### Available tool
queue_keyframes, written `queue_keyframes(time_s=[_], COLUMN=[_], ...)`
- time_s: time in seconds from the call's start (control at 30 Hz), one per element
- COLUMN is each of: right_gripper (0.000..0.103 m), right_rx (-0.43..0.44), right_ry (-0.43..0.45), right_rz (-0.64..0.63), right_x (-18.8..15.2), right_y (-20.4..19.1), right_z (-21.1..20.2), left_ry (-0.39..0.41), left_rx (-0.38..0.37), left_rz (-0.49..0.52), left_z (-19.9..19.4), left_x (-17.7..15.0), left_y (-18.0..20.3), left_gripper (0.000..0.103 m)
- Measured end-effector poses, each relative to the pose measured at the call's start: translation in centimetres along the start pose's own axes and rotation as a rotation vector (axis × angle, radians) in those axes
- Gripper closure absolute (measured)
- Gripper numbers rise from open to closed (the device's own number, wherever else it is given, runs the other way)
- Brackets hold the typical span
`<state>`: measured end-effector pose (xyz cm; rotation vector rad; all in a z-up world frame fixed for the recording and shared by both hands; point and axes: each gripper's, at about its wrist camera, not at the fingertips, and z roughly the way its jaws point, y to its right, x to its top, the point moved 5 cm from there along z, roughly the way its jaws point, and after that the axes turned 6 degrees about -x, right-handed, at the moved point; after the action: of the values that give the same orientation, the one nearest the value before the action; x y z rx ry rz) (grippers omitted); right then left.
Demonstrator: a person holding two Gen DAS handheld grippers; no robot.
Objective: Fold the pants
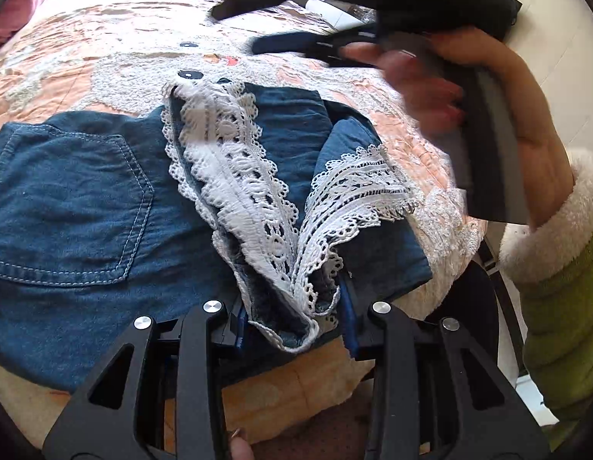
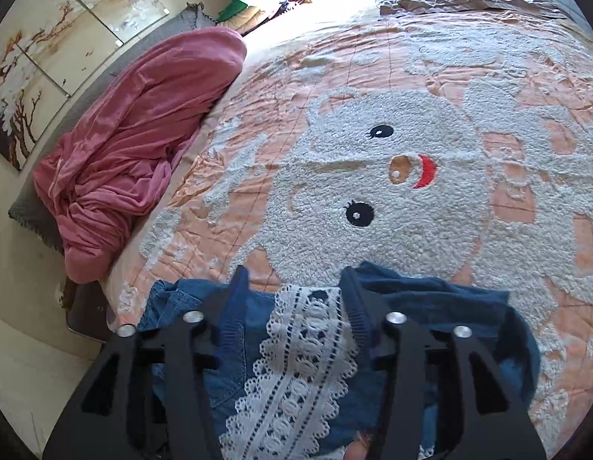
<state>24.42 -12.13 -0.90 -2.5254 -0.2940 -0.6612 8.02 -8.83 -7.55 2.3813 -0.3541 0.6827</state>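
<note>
My left claw [image 1: 296,329] pinches the pants' [image 1: 74,191] lace hem [image 1: 235,176]; my right claw [image 2: 296,291] gapes above them.

Bare bedspread [image 2: 430,88] beyond the pants [image 2: 450,299] leaves open passage; a heaped pink blanket [image 2: 135,145] blocks the bed's left edge.

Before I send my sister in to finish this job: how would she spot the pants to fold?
On the bed with the peach quilt bearing a fluffy white cartoon face, look at the near edge rather than the pink blanket by the wall. The pants are the blue denim piece lying there, with the left gripper at one hem. White lace trim on the leg ends sets them apart.
</note>
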Motion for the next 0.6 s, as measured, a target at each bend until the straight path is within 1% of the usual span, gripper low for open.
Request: queue_keyframes(time_s=[0.07, 0.13, 0.17, 0.23, 0.27, 0.33, 0.47, 0.5, 0.53, 0.57, 0.6], right_gripper=[0.039, 0.037, 0.036, 0.036, 0.036, 0.036, 0.037, 0.040, 0.057, 0.077, 0.081], right_rx=[-0.047, -0.142, -0.176, -0.209, -0.216, -0.181, -0.140, -0.126, -0.106, -0.100, -0.097], right_ry=[0.032, 0.046, 0.042, 0.027, 0.021, -0.002, -0.043, -0.045, -0.053, -0.061, -0.061], right_rz=[-0.007, -0.005, 0.008, 0.026, 0.039, 0.073, 0.097, 0.101, 0.095, 0.089, 0.086], right_x=[-1.5, -3.7, -5.0, -7.3, -8.3, -10.2, -12.4, -12.8, -13.1, -13.4, -13.5], right_y=[2.1, 5.2, 6.7, 9.1, 9.9, 11.2, 11.3, 11.1, 10.8, 10.5, 10.3], right_z=[-2.6, -4.9, -5.9, -7.2, -7.6, -7.8, -6.9, -6.7, -6.4, -6.1, -6.0], left_ry=[0.004, 0.007, 0.008, 0.009, 0.010, 0.010, 0.010, 0.008, 0.004, 0.003, 0.003], left_rx=[-0.007, -0.014, -0.016, -0.016, -0.018, -0.007, 0.017, 0.022, 0.028, 0.032, 0.033], left_rz=[0.003, -0.002, -0.002, -0.003, -0.004, 0.001, 0.017, 0.022, 0.019, 0.015, 0.017], left_z=[0.0, 0.1, 0.1, 0.0, 0.0, -0.1, -0.2, -0.2, -0.2, -0.2, -0.3], left_x=[0.1, 0.1, 0.1, -0.1, -0.1, -0.1, -0.1, -0.1, -0.1, -0.2, -0.2], left_y=[0.1, -0.1, -0.1, -0.1, -0.1, -0.1, 0.4, 0.5, 0.6, 0.6, 0.7], left_gripper=[0.076, 0.076, 0.076, 0.076, 0.076, 0.076, 0.076, 0.077, 0.079, 0.083, 0.088])
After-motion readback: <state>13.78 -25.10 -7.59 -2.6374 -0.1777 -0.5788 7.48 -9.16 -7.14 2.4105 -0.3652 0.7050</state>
